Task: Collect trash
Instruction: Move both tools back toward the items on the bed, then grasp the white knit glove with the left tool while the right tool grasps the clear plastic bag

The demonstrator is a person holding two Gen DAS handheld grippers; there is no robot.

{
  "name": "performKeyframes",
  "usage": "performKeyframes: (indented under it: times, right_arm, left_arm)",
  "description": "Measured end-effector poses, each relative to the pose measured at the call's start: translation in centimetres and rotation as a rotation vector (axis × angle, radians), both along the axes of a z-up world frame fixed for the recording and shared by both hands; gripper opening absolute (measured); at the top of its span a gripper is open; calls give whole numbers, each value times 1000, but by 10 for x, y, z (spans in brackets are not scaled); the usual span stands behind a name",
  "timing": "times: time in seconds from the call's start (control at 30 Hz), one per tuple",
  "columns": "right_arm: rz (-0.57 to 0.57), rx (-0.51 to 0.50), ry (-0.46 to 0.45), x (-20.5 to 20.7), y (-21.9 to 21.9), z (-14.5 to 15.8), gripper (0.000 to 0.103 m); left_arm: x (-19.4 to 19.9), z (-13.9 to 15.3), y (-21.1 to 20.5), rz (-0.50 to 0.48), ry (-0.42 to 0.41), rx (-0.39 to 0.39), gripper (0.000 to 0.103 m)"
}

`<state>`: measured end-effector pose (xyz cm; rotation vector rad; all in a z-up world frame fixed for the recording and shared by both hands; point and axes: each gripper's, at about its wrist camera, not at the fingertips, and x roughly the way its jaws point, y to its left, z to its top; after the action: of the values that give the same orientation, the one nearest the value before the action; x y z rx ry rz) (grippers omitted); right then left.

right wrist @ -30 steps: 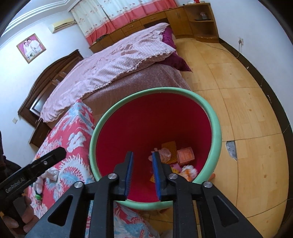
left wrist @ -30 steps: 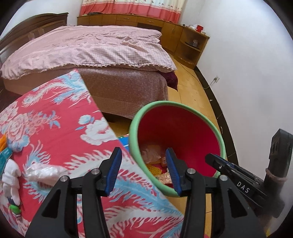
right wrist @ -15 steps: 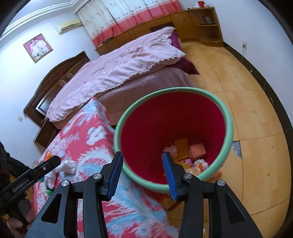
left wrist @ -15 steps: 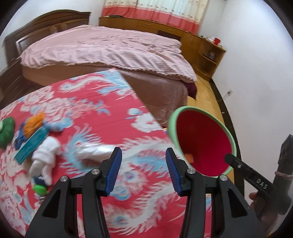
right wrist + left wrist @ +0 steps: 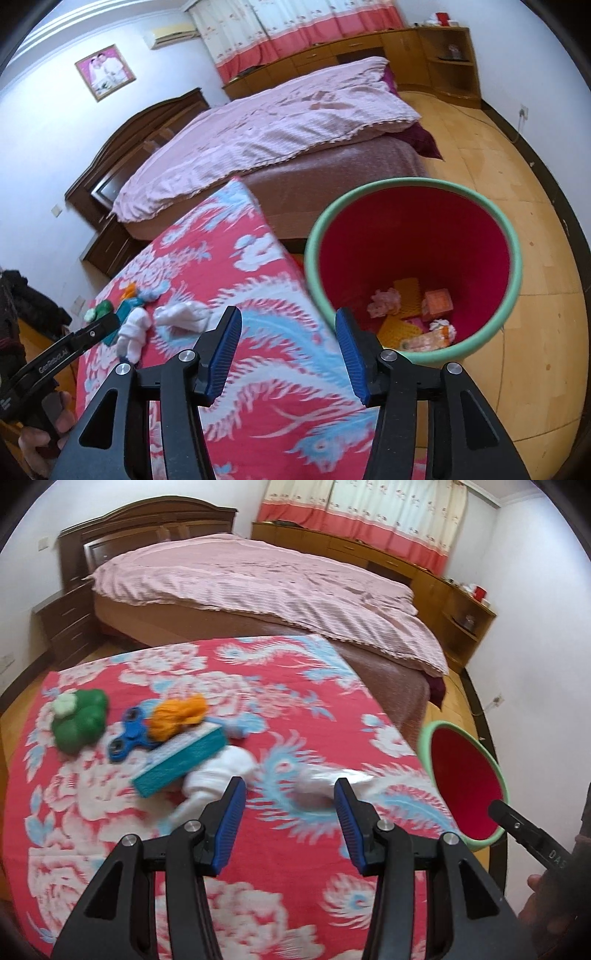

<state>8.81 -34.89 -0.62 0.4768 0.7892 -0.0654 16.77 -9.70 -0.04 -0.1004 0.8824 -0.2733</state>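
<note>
Bedroom surroundings frame the work: a red floral cloth covers the table (image 5: 258, 849), and what is left to collect lies on it. Nearest the left hand-held gripper (image 5: 288, 821) is a crumpled clear plastic wrapper (image 5: 328, 781), blurred, lying just ahead of the right-hand fingertip and between the gripper and the bin. Both blue-padded jaws stand wide apart with nothing between them, which suits an approach to so loose and flat a piece; it looks like the next pickup, though that is only a judgement.

To the left of the wrapper lies a white crumpled wad (image 5: 218, 771), touching a teal box (image 5: 181, 762). An orange yarn bundle (image 5: 179, 716) rests on the box's far end, with a blue fidget spinner (image 5: 129, 733) beside it and a green plush toy (image 5: 79, 720) further left. Which of these count as trash cannot be told.

At the table's right edge stands the red bin with a green rim (image 5: 513, 236), on the wooden floor, close enough that a grasped item needs only a short carry over the edge. Inside lie an orange box (image 5: 437, 301), yellow packets and pinkish wads, so the task seems partly done.

Over the table edge beside the bin's rim, the right hand-held gripper (image 5: 288, 345) hangs equally wide open and empty. Behind it all stands the bed (image 5: 258, 579) with its pink quilt.
</note>
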Motion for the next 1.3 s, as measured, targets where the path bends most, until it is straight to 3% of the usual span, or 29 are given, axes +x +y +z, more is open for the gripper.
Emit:
performKeyframes:
  times: [0.4, 0.87, 1.2, 1.3]
  right_arm:
    - [128, -32, 25, 32, 53, 0, 61]
    - [205, -41, 92, 67, 85, -21, 64]
    - [215, -47, 109, 80, 87, -29, 64]
    - [223, -50, 115, 85, 88, -32, 64]
  left_arm:
    - [15, -8, 64, 122, 0, 72, 50]
    - [42, -47, 68, 64, 58, 195, 50]
    - [63, -55, 70, 58, 58, 173, 50]
    - [65, -54, 70, 51, 48, 153, 30]
